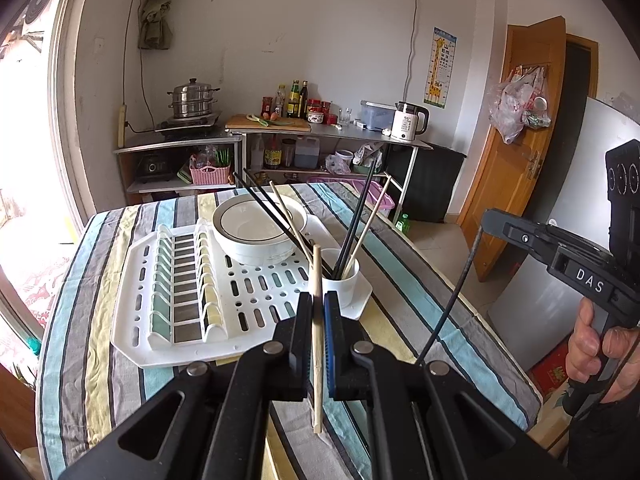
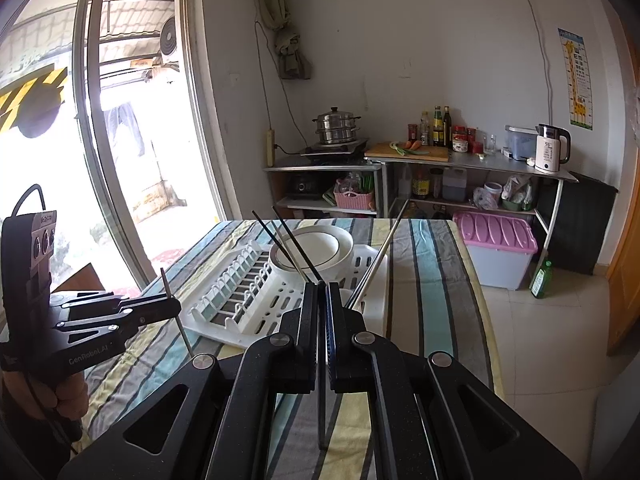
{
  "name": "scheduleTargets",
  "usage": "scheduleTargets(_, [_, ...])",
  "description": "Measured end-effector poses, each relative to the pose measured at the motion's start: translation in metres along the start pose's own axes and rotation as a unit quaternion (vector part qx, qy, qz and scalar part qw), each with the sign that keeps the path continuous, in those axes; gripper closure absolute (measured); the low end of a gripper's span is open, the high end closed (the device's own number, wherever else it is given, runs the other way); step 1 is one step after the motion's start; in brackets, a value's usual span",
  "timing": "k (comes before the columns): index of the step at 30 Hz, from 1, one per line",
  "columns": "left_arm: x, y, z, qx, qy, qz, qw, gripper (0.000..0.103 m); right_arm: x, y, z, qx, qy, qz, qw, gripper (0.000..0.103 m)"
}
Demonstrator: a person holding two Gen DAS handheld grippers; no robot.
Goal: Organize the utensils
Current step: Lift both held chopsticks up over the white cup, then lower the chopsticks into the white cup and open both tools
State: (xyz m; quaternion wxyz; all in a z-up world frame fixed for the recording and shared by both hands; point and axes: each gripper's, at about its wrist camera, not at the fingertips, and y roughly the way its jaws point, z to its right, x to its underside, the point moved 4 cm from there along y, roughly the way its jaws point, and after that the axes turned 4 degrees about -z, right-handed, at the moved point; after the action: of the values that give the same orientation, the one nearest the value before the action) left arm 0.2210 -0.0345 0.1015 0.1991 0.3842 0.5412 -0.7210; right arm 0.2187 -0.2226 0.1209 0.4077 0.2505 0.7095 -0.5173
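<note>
My left gripper (image 1: 318,300) is shut on a light wooden chopstick (image 1: 317,344), held near upright just in front of the white utensil cup (image 1: 343,284). The cup stands at the right end of the white drying rack (image 1: 180,320) and holds black and wooden chopsticks (image 1: 352,232). More chopsticks (image 1: 276,216) lean across the white bowl (image 1: 256,236) on the rack. My right gripper (image 2: 322,290) is shut on a black chopstick (image 2: 321,408) that hangs down between the jaws; in the left wrist view it (image 1: 490,224) is off the table's right side with the stick (image 1: 452,300) slanting down.
The rack sits on a striped tablecloth (image 1: 400,264). Behind the table stand steel shelves with a steamer pot (image 1: 194,98), bottles, a cutting board and a kettle (image 1: 408,122). A pink-lidded bin (image 2: 496,248) stands on the floor at right. A glass door is at left.
</note>
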Motion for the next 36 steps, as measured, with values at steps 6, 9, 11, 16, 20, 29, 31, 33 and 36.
scheduleTargets(6, [-0.025, 0.005, 0.006, 0.001, 0.012, 0.008, 0.9999, 0.097, -0.02, 0.003, 0.005, 0.003, -0.003, 0.008, 1.0, 0.1])
scheduleTargets(9, [-0.038, 0.011, 0.007, 0.008, 0.011, 0.008, 0.9999, 0.097, -0.03, 0.006, 0.01, 0.005, -0.003, 0.014, 1.0, 0.1])
scheduleTargets(11, [-0.046, 0.015, 0.008, 0.011, 0.011, 0.011, 0.9998, 0.097, -0.037, 0.008, 0.012, 0.005, -0.001, 0.016, 1.0, 0.1])
scheduleTargets(16, [-0.066, 0.027, 0.009, 0.016, 0.007, 0.011, 0.9998, 0.097, -0.056, 0.009, 0.015, 0.007, -0.003, 0.023, 1.0, 0.1])
scheduleTargets(20, [-0.08, 0.038, 0.009, 0.016, 0.005, 0.01, 0.9998, 0.097, -0.071, 0.011, 0.013, 0.007, -0.007, 0.029, 1.0, 0.1])
scheduleTargets(29, [-0.106, 0.058, 0.004, 0.02, -0.004, 0.013, 0.9997, 0.097, -0.097, 0.019, 0.006, 0.002, -0.016, 0.039, 0.999, 0.1])
scheduleTargets(31, [-0.111, 0.061, 0.004, 0.02, -0.004, 0.016, 0.9997, 0.097, -0.103, 0.02, 0.005, 0.001, -0.018, 0.041, 0.999, 0.1])
scheduleTargets(33, [-0.115, 0.063, 0.004, 0.021, -0.004, 0.018, 0.9996, 0.097, -0.106, 0.023, 0.005, 0.0, -0.018, 0.042, 0.999, 0.1])
scheduleTargets(36, [-0.122, 0.069, 0.003, 0.024, -0.006, 0.022, 0.9995, 0.097, -0.11, 0.029, 0.004, 0.0, -0.02, 0.041, 0.999, 0.1])
